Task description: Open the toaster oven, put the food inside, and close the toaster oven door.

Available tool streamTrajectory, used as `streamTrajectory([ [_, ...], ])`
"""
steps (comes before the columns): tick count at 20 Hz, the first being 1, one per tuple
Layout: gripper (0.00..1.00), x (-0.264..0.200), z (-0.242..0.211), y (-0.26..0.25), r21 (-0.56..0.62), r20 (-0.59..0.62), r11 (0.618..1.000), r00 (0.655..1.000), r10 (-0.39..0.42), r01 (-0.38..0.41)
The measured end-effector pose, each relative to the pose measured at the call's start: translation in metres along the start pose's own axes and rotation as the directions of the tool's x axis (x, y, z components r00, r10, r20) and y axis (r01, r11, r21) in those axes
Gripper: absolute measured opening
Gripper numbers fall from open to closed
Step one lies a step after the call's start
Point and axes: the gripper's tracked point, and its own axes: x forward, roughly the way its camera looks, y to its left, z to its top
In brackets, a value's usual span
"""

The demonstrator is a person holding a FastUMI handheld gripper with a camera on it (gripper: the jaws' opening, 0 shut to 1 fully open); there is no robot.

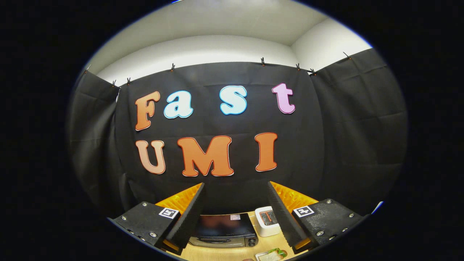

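A handheld claw (235,214) is raised high above a wooden desk (232,252), looking forward and slightly down. Its two fingers are spread wide apart and grip nothing.

Between and below the fingers, toward 6 o'clock from the claw's midpoint, sits the toaster oven (224,230). It is seen from above: a dark top, a door that appears closed, and a round knob at its right front corner. A small pale sticker lies on the oven's top, too small to read.

Just beside the oven, at about 3 o'clock from it, stands a small white box (266,222) with an orange mark on its upper face; the right finger partly covers it. Nearer the camera, at about 5 o'clock from the oven, is a plate of food (271,256), apparently a sandwich with something green.

Judging from this, the opening step has not begun. To do it well, the claw should descend to the door's top edge, approach squarely, and pull the door down evenly so the oven does not slide.

Each finger mount carries a square black-and-white marker, not lettering.
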Motion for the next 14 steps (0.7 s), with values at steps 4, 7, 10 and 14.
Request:
streamTrajectory([
  [4, 0.99, 0.001, -0.001, 0.006, -0.008, -0.001, 1.000, 1.000, 0.012, -0.012],
  [7, 0.99, 0.008, -0.006, 0.015, -0.016, -0.012, 0.999, 0.999, 0.033, -0.033],
  [10, 0.99, 0.017, -0.009, 0.024, -0.007, -0.017, 0.998, 0.998, 0.057, -0.058],
  [14, 0.99, 0.029, -0.015, 0.045, 0.001, -0.024, 0.996, 0.995, 0.094, -0.094],
])
